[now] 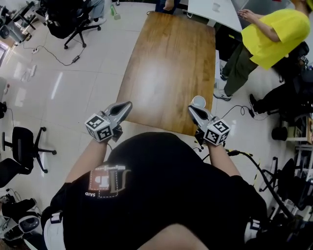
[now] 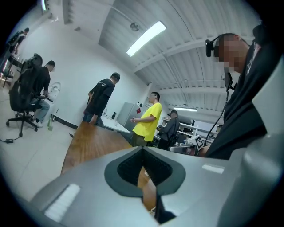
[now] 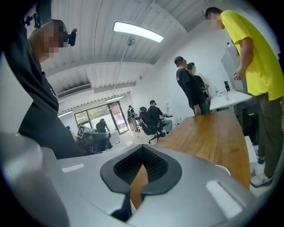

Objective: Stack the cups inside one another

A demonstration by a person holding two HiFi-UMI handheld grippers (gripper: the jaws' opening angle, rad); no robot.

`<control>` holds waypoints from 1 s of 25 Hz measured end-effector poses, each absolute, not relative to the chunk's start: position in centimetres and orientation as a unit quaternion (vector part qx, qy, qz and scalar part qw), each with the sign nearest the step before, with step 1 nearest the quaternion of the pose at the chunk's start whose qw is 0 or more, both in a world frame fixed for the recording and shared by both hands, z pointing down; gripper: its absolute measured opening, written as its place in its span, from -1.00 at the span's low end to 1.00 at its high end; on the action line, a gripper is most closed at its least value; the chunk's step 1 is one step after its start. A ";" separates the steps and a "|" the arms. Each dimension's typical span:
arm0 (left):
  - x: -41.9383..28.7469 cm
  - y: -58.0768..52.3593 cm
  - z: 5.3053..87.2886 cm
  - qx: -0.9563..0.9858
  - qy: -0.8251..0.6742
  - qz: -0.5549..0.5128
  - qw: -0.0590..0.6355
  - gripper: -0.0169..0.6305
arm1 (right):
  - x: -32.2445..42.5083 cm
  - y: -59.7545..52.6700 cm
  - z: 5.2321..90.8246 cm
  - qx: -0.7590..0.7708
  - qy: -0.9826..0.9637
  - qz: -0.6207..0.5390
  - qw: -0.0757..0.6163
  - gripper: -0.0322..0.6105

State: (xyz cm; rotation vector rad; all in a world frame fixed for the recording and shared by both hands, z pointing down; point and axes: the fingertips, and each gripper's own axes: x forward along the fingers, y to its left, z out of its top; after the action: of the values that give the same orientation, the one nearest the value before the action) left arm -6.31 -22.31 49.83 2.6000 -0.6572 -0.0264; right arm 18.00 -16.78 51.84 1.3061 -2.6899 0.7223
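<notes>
A single white cup stands at the near right corner of the long wooden table; I cannot tell whether other cups sit inside it. My right gripper is shut and empty, its tip just beside the cup on the near side. In the right gripper view the jaws meet with nothing between them, and the cup's rim peeks past the right jaw. My left gripper hovers at the table's near left corner, also shut with nothing held.
A person in a yellow shirt stands at the table's far right side. Office chairs stand on the floor at the far left and near left. Cables lie on the tiled floor. A white table adjoins the far end.
</notes>
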 end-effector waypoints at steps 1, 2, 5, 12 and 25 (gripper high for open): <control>-6.5 -22.3 49.7 0.944 -0.240 -0.009 0.228 -0.94 | 17.5 -16.9 52.0 0.423 -0.874 0.236 0.032 -0.86; -6.7 -22.3 49.4 0.943 -0.242 -0.009 0.230 -0.94 | 17.2 -16.9 52.1 0.422 -0.875 0.237 0.032 -0.86; -7.0 -22.6 48.9 0.944 -0.243 -0.014 0.223 -0.94 | 16.8 -17.1 52.4 0.421 -0.874 0.240 0.034 -0.86; -6.8 -22.4 48.6 0.946 -0.236 -0.011 0.222 -0.94 | 17.3 -16.6 53.1 0.430 -0.869 0.240 0.048 -0.86; -5.5 -22.7 48.2 0.952 -0.215 -0.007 0.218 -0.94 | 17.9 -15.9 53.5 0.432 -0.868 0.236 0.070 -0.86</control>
State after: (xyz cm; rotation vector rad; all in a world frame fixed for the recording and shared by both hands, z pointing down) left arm -5.46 -22.71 48.25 2.6361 -0.5967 -0.0183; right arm 17.93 -15.88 53.46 1.2980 -2.6106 0.7096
